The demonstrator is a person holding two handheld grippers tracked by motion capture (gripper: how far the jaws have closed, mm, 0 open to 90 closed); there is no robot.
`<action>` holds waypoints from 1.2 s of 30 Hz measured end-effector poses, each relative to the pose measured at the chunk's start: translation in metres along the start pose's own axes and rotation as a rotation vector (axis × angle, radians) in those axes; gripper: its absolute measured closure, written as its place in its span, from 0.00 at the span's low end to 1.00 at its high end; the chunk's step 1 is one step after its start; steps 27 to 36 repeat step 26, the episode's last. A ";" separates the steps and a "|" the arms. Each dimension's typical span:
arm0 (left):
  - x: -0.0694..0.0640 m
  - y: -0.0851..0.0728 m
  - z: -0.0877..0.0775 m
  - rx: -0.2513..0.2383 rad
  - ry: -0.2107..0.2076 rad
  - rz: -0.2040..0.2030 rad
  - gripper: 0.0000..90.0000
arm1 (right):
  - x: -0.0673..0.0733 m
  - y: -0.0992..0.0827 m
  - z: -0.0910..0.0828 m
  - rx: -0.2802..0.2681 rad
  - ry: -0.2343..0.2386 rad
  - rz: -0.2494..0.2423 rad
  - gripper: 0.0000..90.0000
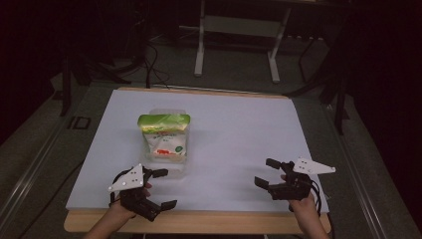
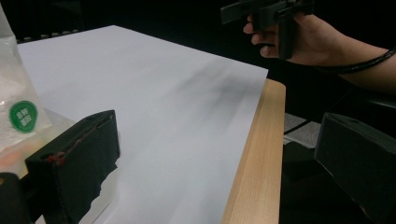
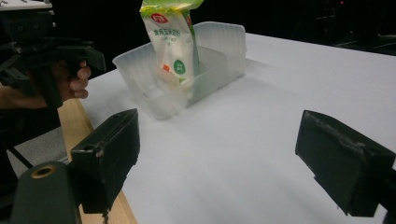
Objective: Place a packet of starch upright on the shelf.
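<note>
One pouch, upright in clear bin — grippers apart

Dim room, bright sheet, edges perhaps vignetted

Dim lab: paper-covered table, cables, metal frame.

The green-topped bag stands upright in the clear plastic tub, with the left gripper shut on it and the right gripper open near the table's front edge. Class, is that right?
Not quite. The left gripper is open and apart from the green-topped bag, as the high view shows. The bag does stand upright in the clear plastic tub, and the right gripper is open near the table's front edge.
</note>
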State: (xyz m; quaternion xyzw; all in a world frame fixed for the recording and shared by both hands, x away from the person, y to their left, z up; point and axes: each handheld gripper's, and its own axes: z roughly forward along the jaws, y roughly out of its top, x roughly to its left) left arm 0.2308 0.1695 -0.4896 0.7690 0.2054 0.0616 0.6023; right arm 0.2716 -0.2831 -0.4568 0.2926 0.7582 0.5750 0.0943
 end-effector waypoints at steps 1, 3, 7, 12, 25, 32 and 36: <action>0.000 0.000 0.000 0.000 0.000 0.000 0.00 | 0.000 -0.001 0.000 -0.001 0.001 0.001 0.15; 0.000 -0.004 0.003 0.016 0.000 -0.002 0.00 | 0.000 -0.002 0.001 0.004 -0.007 -0.003 0.15; -0.001 -0.007 0.007 0.024 0.008 0.014 0.00 | 0.003 -0.004 0.005 0.015 -0.014 -0.024 0.15; -0.001 -0.008 0.008 0.031 0.037 0.028 0.00 | 0.004 -0.006 0.010 0.030 -0.003 -0.029 0.15; -0.002 -0.013 0.012 0.054 0.063 0.045 0.00 | 0.001 -0.010 0.013 0.040 0.001 -0.023 0.15; -0.002 -0.013 0.012 0.054 0.063 0.045 0.00 | 0.001 -0.010 0.013 0.040 0.001 -0.023 0.15; -0.002 -0.013 0.012 0.054 0.063 0.045 0.00 | 0.001 -0.010 0.013 0.040 0.001 -0.023 0.15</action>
